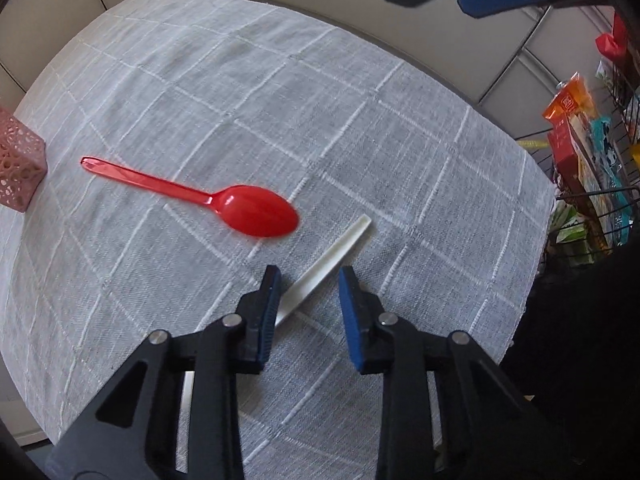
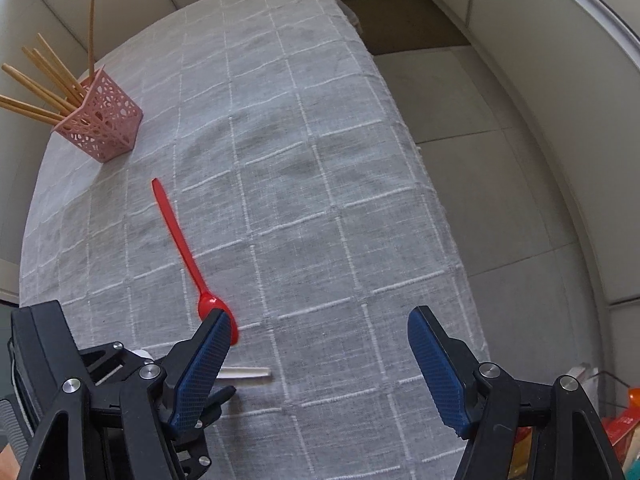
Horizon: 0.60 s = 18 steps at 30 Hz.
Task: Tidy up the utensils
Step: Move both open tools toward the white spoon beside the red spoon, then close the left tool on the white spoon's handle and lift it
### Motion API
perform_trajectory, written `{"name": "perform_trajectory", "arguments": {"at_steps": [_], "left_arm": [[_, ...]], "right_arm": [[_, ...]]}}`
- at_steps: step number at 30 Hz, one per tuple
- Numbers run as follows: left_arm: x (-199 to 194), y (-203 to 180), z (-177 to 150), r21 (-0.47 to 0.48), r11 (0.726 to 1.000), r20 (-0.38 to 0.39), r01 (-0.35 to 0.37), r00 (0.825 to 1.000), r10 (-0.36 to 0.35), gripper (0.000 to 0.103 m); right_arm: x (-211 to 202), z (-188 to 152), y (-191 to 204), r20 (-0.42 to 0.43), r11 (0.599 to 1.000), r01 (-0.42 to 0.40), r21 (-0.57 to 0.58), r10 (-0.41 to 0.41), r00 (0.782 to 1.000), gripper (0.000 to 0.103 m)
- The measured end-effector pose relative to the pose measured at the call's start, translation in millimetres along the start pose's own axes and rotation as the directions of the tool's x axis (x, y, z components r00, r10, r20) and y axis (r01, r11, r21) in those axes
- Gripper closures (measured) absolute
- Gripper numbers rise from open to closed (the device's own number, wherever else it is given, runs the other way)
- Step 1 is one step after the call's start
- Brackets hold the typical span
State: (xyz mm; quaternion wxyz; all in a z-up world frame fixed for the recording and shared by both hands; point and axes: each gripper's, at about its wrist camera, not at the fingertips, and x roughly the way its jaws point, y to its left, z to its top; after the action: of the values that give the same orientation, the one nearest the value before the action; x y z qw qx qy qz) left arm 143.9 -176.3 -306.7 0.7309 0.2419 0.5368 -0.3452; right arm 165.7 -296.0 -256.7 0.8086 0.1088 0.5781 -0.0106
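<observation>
A red plastic spoon point(image 1: 200, 196) lies on the grey checked cloth point(image 1: 280, 100), bowl towards me. Beside it lies a white utensil's flat handle point(image 1: 336, 256), running down between the jaws of my left gripper point(image 1: 309, 280). The handle disappears behind the left finger; the right pad stands apart from it, so the jaws are narrow but open. A pink lattice holder point(image 2: 104, 120) with several wooden chopsticks point(image 2: 52, 80) stands at the table's far left. My right gripper point(image 2: 320, 320) hangs wide open above the cloth, its left finger over the bowl of the red spoon point(image 2: 176, 236).
A wire rack with colourful packets point(image 1: 580, 152) stands past the table's right edge. Tiled floor point(image 2: 500, 160) and pale wall panels surround the table. The left tool's black body point(image 2: 44, 344) sits close beside my right gripper.
</observation>
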Motion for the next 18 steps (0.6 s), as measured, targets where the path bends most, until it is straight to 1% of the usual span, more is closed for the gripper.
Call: {"name": "perform_trajectory", "arguments": {"at_steps": [2, 4, 6, 10, 12, 16, 18], "left_arm": [[0.2, -1.4, 1.9, -0.007, 1.000, 0.005, -0.009, 1.000, 0.009, 0.076], [-0.5, 1.8, 1.5, -0.031, 0.999, 0.009, -0.012, 1.000, 0.012, 0.087], [-0.5, 5.5, 0.5, -0.049, 0.999, 0.007, -0.007, 1.000, 0.007, 0.092], [-6.4, 15.2, -7.5, -0.105, 0.994, 0.001, 0.008, 1.000, -0.008, 0.092], [-8.5, 20.5, -13.0, -0.131, 0.991, -0.014, -0.017, 1.000, 0.015, 0.092], [-13.4, 40.4, -24.0, -0.224, 0.974, -0.041, -0.025, 0.999, 0.016, 0.092], [-14.4, 45.7, -26.4, -0.248, 0.968, -0.048, -0.031, 0.999, 0.020, 0.092]], "right_arm": [[2.3, -0.1, -4.0, -0.008, 1.000, 0.001, 0.011, -0.001, 1.000, 0.026], [5.0, 0.2, -7.2, -0.015, 1.000, 0.008, 0.018, -0.007, 1.000, 0.026], [7.6, 1.0, -8.9, -0.020, 1.000, 0.010, 0.024, -0.010, 1.000, 0.026], [14.6, 3.2, -9.5, -0.032, 0.999, 0.013, 0.032, -0.012, 0.999, 0.026], [17.4, 3.7, -8.9, -0.037, 0.999, 0.012, 0.032, -0.010, 0.999, 0.026], [21.2, 5.4, -2.8, -0.040, 1.000, 0.008, 0.023, -0.007, 0.999, 0.026], [22.6, 6.3, 0.5, -0.041, 1.000, 0.005, 0.018, -0.004, 0.999, 0.026]]}}
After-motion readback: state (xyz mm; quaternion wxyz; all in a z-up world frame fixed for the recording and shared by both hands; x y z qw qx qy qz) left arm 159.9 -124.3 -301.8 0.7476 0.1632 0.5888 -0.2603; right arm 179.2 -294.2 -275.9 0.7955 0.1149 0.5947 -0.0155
